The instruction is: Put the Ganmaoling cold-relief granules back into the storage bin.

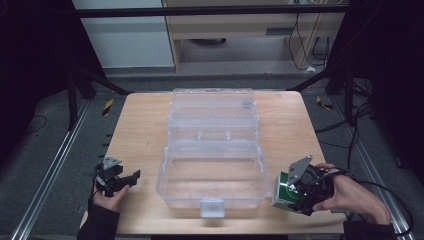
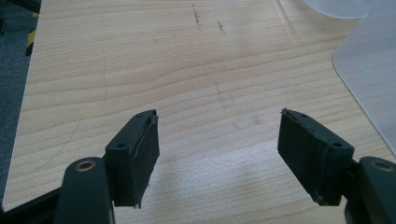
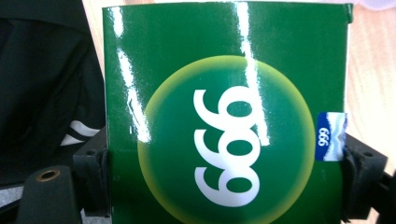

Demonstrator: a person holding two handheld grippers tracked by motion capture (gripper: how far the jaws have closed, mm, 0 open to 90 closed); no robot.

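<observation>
Pale grained wooden table (image 1: 140,130), clear plastic case (image 1: 212,150) lying open, right gripper (image 1: 300,192) fingers clamping glossy green box (image 3: 224,112), left gripper (image 2: 219,154) fingers wide apart

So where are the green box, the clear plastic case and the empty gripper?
green box (image 3: 224,116): right gripper view, its printed front.
clear plastic case (image 1: 212,207): high view, front latch.
left gripper (image 2: 217,154): left gripper view, between its open fingers.

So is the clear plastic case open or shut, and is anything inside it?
Open: the clear case has its lid folded back flat; its tray looks empty.
</observation>
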